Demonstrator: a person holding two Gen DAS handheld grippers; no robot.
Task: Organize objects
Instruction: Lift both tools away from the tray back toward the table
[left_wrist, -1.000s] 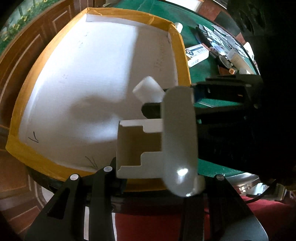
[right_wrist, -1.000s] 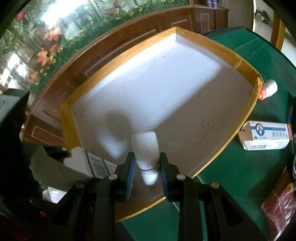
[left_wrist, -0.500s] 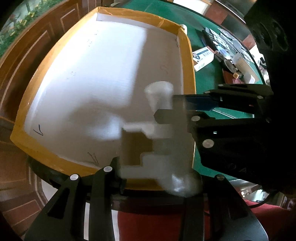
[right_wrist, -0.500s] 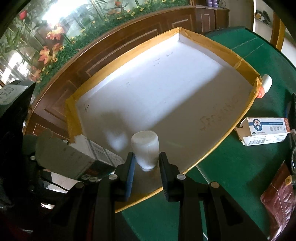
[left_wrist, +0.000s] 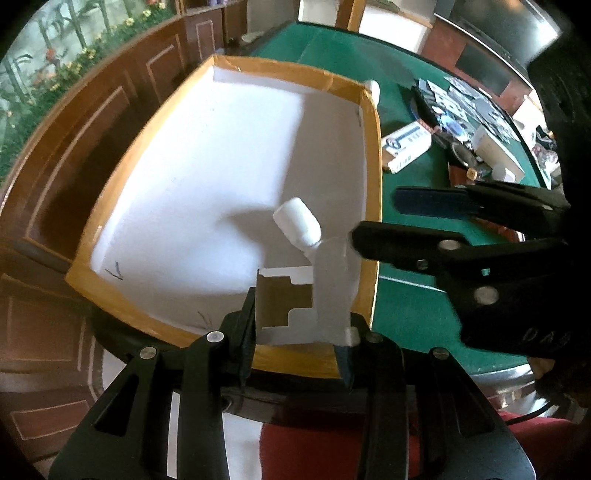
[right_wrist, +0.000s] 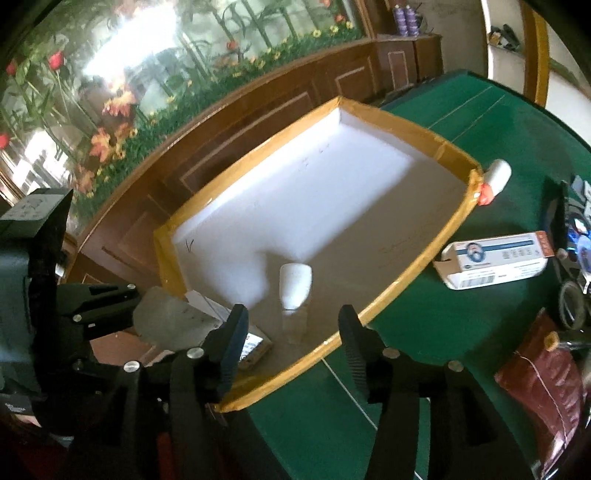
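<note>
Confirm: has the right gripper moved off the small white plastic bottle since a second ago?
Yes. The right gripper opened and backed toward the yellow-rimmed white tray's near edge; the small white plastic bottle lies free inside.

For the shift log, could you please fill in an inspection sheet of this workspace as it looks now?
Surface: green table, partly covered.
Job's things: white bottle inside the yellow-rimmed tray, near its front edge; open white carton held over the tray's near rim.
Clutter: printed box, a white bottle with an orange cap outside the tray's corner, dark red pouch, small items at the table's far side.
Grippers: right tool open, bottle free; left tool shut on the carton.
Cables: nothing seen.
Surroundings: wood panelling, flowers behind.
</note>
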